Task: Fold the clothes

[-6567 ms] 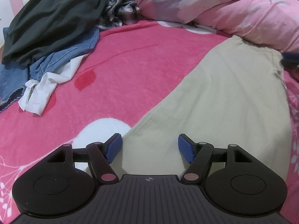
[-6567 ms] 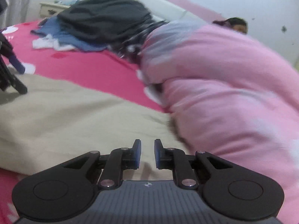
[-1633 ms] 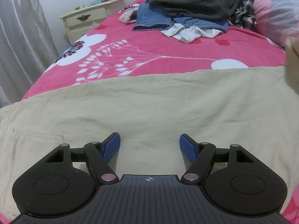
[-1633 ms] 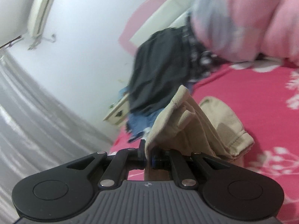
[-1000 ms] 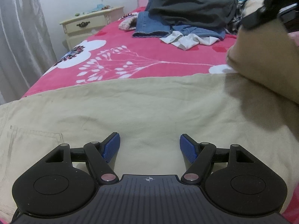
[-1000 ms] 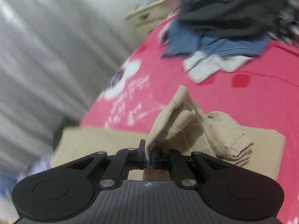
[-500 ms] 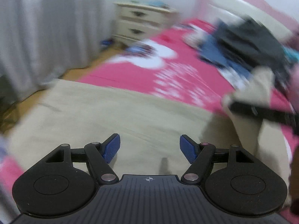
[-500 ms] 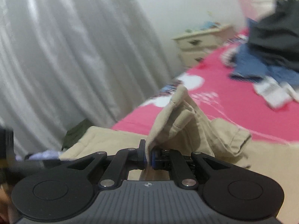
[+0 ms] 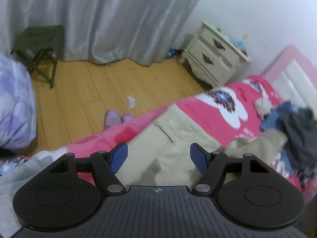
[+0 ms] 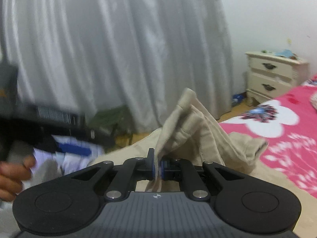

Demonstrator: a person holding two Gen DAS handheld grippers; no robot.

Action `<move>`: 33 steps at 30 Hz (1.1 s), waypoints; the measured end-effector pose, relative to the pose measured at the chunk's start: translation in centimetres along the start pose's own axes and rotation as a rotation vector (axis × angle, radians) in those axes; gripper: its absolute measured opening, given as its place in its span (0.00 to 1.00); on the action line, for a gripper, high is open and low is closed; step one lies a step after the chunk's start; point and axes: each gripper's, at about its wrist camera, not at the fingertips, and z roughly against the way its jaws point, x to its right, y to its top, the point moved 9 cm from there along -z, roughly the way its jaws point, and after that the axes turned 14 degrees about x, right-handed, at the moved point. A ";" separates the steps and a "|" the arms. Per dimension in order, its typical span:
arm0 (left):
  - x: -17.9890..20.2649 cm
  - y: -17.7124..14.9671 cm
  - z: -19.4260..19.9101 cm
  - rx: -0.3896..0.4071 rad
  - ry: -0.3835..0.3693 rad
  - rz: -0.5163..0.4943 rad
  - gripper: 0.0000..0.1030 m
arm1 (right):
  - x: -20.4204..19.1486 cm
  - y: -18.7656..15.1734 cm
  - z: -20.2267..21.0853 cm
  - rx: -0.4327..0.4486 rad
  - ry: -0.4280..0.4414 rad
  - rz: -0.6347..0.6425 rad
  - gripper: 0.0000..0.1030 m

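Observation:
Beige trousers (image 9: 174, 138) lie flat across the pink flowered bed (image 9: 214, 107), reaching the bed's edge. My left gripper (image 9: 158, 156) is open and empty, held just above the trousers near their pocket end. My right gripper (image 10: 157, 167) is shut on a bunched end of the beige trousers (image 10: 190, 123) and holds it lifted over the rest of the garment. The left gripper also shows blurred at the left of the right wrist view (image 10: 65, 136), with the person's hand behind it.
A pile of jeans and dark clothes (image 9: 293, 127) lies on the bed at the right. A cream nightstand (image 9: 214, 59) stands by the wall, a grey curtain (image 9: 103, 19) behind it. A green stool (image 9: 37, 45) and slippers (image 9: 116, 117) are on the wooden floor.
My right gripper has carried the trouser end across the bed toward the curtain side. My left gripper has swung left toward the bed's edge and stayed open.

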 end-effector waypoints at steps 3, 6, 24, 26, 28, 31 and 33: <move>-1.4 0.7 -0.2 0.008 -0.002 0.074 0.68 | -2.8 -2.2 -2.2 -0.061 0.026 0.099 0.06; -2.1 1.3 -0.1 0.015 -0.025 0.119 0.68 | -4.5 -3.8 -3.2 -0.100 0.033 0.168 0.06; -3.8 0.3 -1.0 -0.064 -0.109 0.196 0.69 | -10.2 -5.4 -0.1 -0.139 0.213 0.746 0.15; -3.9 0.2 -1.2 -0.071 -0.109 0.207 0.69 | -10.8 -5.4 0.2 -0.129 0.247 0.723 0.32; -4.0 0.2 -1.5 -0.078 -0.111 0.216 0.69 | -11.7 -5.5 0.7 -0.102 0.275 0.723 0.53; -4.3 0.1 -1.6 -0.090 -0.121 0.225 0.69 | -12.5 -5.6 0.5 -0.059 0.271 0.753 0.68; -4.2 -0.1 -1.8 -0.102 -0.126 0.218 0.69 | -12.5 -5.7 0.6 -0.050 0.269 0.741 0.69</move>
